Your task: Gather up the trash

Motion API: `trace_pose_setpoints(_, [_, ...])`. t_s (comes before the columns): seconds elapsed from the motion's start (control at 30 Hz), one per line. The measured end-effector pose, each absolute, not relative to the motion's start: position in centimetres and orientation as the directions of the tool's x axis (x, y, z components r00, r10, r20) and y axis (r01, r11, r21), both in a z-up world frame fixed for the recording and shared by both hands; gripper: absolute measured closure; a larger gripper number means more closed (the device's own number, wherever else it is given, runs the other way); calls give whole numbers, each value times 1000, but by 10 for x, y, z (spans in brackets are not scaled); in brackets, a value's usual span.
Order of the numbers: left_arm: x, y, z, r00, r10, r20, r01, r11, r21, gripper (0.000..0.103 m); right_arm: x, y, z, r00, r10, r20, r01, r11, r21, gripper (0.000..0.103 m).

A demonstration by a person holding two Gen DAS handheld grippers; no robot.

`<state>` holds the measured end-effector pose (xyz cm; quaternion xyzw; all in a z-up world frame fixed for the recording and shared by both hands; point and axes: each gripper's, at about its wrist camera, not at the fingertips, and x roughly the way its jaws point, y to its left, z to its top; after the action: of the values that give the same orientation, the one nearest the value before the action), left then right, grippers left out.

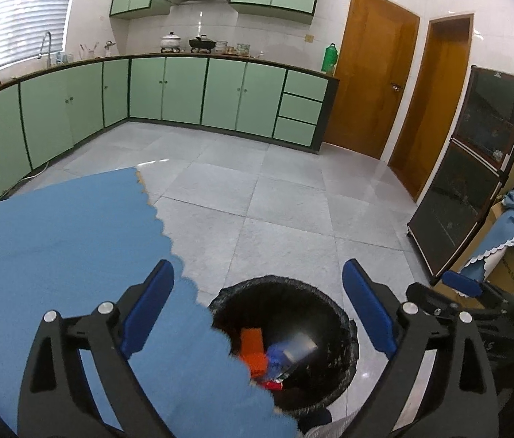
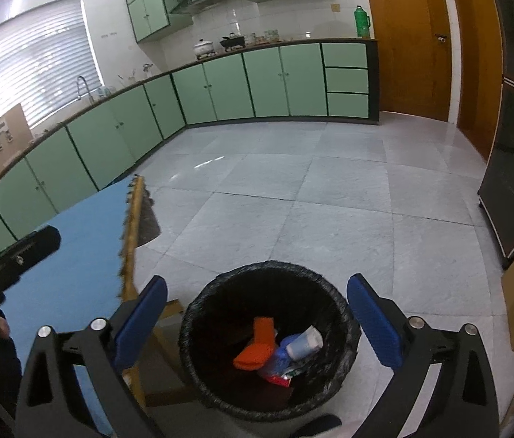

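Now, going left to right, we see the blue-covered worktop [image 1: 56,237] bare of litter at our left, then our left tongs [image 1: 258,314] and right tongs [image 2: 257,323], both spread wide and holding nothing. The bin [image 2: 344,314], lined in black, stands on the floor just below and ahead of both, nearer the right tongs' centre line. Inside lie an orange piece [image 2: 257,350] and a pale bottle [image 2: 306,341]; no label is readable.
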<state>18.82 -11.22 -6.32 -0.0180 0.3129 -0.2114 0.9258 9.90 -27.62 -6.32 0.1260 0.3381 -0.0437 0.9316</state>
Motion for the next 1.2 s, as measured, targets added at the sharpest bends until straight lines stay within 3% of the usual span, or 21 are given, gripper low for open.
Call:
trace_pose_setpoints(0.53, [108, -68, -44, 735, -333, -591, 331, 937, -116, 10, 20, -229, -18, 791, 24, -612, 130, 970, 205, 6])
trace_pose_setpoints(1.2, [55, -49, -17, 796, -328, -509, 322, 941, -104, 10, -16, -205, 1, 834, 46, -550, 74, 978, 194, 6])
